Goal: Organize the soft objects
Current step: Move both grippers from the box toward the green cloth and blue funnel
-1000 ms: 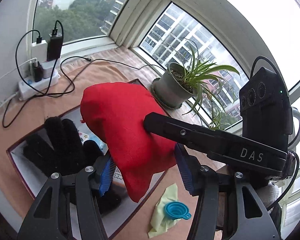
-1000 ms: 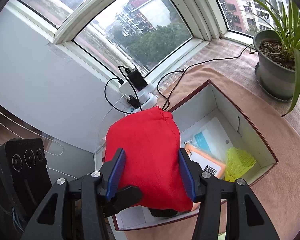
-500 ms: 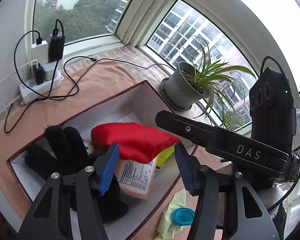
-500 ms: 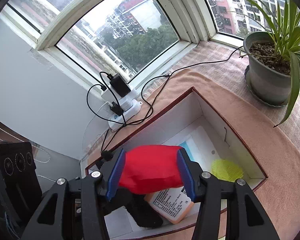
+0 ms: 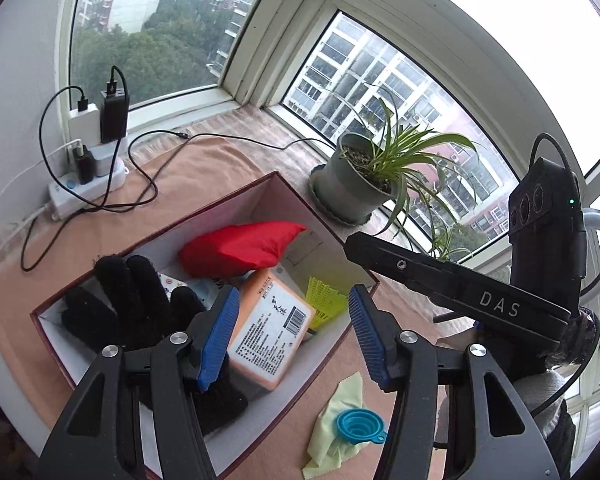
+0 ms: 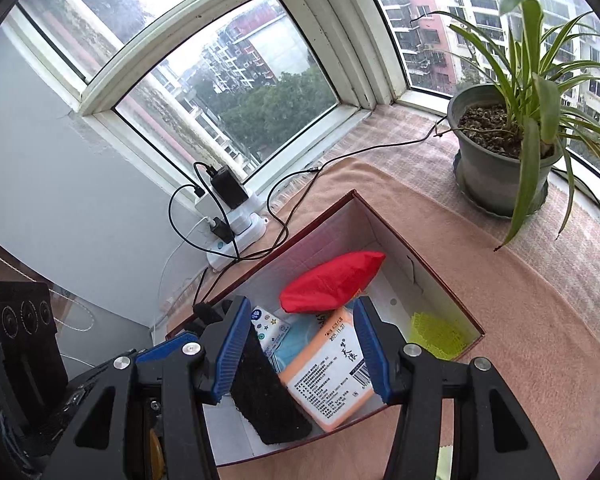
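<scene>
An open dark-red box point(image 5: 236, 204) point(image 6: 424, 256) sits on the peach cloth. In it lie a red cloth bag point(image 5: 240, 246) point(image 6: 332, 286), a black glove point(image 5: 128, 308) point(image 6: 264, 388), an orange tissue pack point(image 5: 268, 328) point(image 6: 332, 368) and a yellow mesh piece point(image 5: 322, 300) point(image 6: 436, 334). My left gripper point(image 5: 294, 334) is open and empty above the box's near side. My right gripper point(image 6: 300, 350) is open and empty above the box. A pale green cloth point(image 5: 332, 412) with a blue funnel point(image 5: 358, 426) on it lies outside the box.
A potted spider plant point(image 5: 360, 184) point(image 6: 504, 160) stands by the window. A white power strip with chargers and cables point(image 5: 92, 160) point(image 6: 232, 220) sits at the wall. The right gripper's black body point(image 5: 460, 292) reaches in from the right of the left wrist view.
The red bag was held up between the right gripper's fingers, then came down into the box. The right gripper has let go of it and both grippers have pulled back.
</scene>
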A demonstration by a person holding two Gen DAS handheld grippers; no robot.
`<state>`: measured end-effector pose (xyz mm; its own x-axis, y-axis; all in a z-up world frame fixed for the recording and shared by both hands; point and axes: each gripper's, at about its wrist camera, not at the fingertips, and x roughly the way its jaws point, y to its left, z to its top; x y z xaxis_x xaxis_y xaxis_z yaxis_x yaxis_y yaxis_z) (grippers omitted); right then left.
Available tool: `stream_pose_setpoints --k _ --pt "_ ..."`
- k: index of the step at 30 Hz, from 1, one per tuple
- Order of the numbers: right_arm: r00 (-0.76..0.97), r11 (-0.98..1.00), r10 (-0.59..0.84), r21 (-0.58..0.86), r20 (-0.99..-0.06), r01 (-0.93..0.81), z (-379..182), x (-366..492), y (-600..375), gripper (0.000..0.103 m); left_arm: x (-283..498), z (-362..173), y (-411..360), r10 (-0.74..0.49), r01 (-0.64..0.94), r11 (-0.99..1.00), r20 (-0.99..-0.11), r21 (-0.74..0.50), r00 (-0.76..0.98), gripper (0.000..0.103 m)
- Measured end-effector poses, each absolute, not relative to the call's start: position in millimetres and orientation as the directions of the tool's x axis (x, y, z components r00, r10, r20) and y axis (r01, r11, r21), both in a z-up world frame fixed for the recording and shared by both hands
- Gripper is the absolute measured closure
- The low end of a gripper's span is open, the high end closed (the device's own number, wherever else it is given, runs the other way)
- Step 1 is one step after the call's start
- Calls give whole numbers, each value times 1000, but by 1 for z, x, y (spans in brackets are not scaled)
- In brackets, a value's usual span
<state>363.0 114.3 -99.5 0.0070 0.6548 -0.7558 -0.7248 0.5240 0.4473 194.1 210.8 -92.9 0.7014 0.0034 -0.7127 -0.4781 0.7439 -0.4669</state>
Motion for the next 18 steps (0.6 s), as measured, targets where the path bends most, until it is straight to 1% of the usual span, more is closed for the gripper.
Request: stream_pose_setpoints --k 11,14,18 --pt "67 545 675 435 -735 -717 -73 340 73 52 166 -67 176 -3 -421 784 -681 -456 732 48" --pt "82 546 678 425 -730 -722 -68 333 62 52 160 -63 165 -9 -402 800 -678 -446 735 45" --pt "111 551 679 403 -726 -731 -61 322 46 52 152 -61 150 -23 -379 813 -676 -441 736 45"
